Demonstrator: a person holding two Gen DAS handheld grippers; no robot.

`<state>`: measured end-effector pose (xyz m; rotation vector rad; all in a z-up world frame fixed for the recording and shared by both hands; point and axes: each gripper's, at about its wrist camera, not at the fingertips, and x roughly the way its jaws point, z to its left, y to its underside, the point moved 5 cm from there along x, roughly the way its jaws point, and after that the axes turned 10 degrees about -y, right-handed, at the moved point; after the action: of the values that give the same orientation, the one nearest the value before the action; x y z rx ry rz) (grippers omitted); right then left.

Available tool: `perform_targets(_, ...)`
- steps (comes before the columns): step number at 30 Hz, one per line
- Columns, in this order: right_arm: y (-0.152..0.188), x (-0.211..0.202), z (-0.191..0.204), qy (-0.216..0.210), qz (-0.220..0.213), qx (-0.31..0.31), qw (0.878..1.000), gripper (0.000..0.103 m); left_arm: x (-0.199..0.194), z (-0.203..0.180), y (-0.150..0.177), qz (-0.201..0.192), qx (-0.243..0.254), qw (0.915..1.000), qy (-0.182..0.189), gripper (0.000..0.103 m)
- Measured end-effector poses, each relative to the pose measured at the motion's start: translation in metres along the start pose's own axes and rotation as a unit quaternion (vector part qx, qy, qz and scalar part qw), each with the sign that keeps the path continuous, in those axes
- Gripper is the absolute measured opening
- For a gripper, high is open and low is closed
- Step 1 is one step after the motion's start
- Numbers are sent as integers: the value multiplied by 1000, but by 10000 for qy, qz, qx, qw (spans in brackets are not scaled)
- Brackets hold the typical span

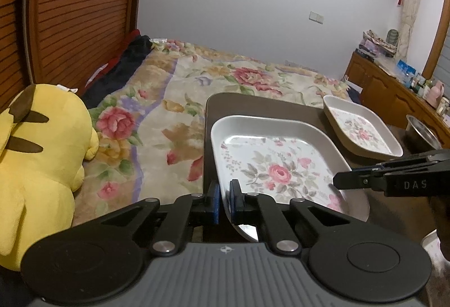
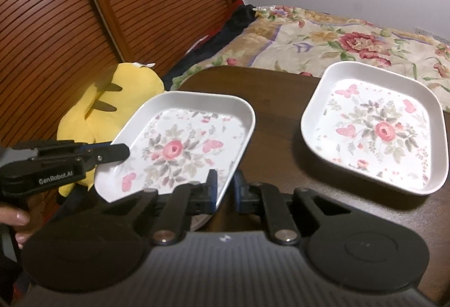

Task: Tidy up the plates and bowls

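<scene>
I am holding the near floral plate point(image 2: 180, 144) with both tools: my left gripper point(image 1: 224, 201) is pinching its rim at the plate's left side, blue pads point(image 1: 215, 203) clamped on the white wall, and my right gripper point(image 2: 225, 190) is gripping the rim on the opposite side. The plate is tilting, lifted off the desk point(image 2: 275, 99) at its left edge, its long axis running away from me toward the bed point(image 1: 180, 99). It is a glossy, white, rounded-rectangle dish with a raised rim and a pink rose and butterfly print. A second matching plate point(image 2: 377, 130) is lying flat toward the desk's right edge, well apart from the first. The desk is dark brown wood with rounded corners. I am reading "GenRobot.AI" on the left tool's body and "DAS" on the right's. A yellow plush toy point(image 1: 36, 160) is sitting beside the desk's left edge.
</scene>
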<state>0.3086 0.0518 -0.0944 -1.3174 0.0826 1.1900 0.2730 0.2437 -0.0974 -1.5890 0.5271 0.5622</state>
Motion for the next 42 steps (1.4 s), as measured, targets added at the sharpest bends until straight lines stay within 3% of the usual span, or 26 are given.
perform_targets(8,0,-17,0,-48,-69,65,9999,13,-33,-24,-14,-254,143,9995,139,9)
perform_targets(25,5,-118,-18,147,-770,155,9968,13,-95,-106,-22,-641,635,9948,472,11)
perform_targets(42,24,-192,-31,238,-1177,193,9926,10,-148,-151,-21,-864,922,9897,668,12)
